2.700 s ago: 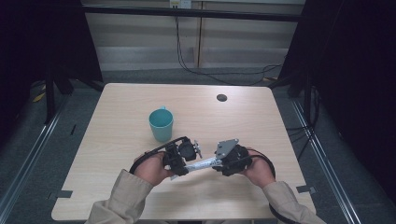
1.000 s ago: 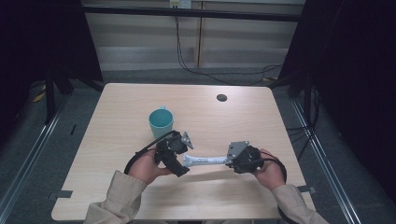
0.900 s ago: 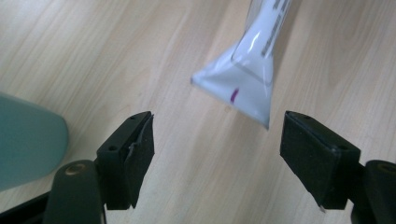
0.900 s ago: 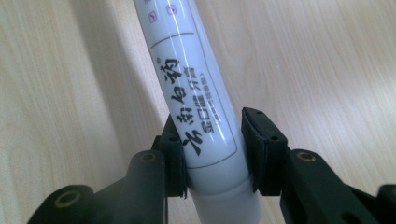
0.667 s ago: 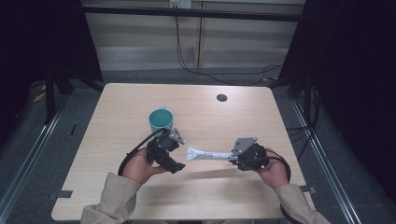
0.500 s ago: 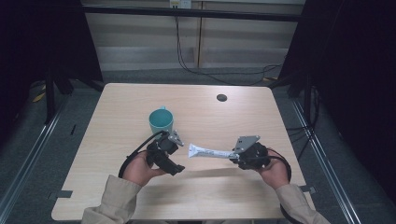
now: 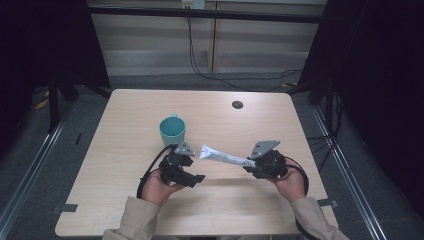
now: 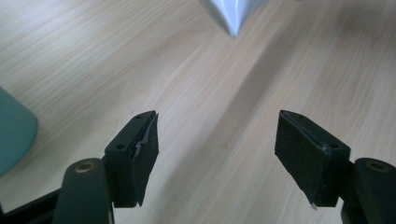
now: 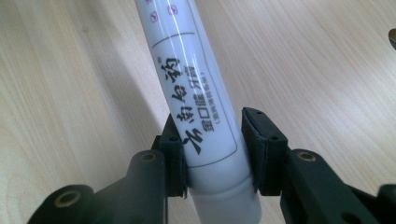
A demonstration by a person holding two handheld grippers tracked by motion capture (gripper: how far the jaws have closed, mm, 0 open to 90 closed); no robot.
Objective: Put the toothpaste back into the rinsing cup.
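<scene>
A white toothpaste tube (image 7: pixel 224 157) with black print hangs level above the table, and my right gripper (image 7: pixel 250 164) is shut on its cap end. In the right gripper view the pads (image 9: pixel 173 149) press both sides of the tube (image 9: pixel 187 70) just above its shoulder. My left gripper (image 7: pixel 192 167) sits left of the tube's flat crimped end, apart from it. Its jaws have just been closing a little but stand wide in the left gripper view, my left gripper (image 8: pixel 217 126) holding nothing, with the tube's tip (image 8: pixel 231 14) beyond. A teal cup (image 7: pixel 172 131) stands behind the left hand.
The wooden table (image 7: pixel 125 120) has a small black round cap (image 7: pixel 237 104) near its far edge. The teal cup (image 8: pixel 14 130) lies close on the left of the left gripper view. Dark posts and cables stand on the floor beyond the table.
Both grippers were together at the tube; the left one has let go and drawn away left and downward. The right gripper has moved right with the tube.
</scene>
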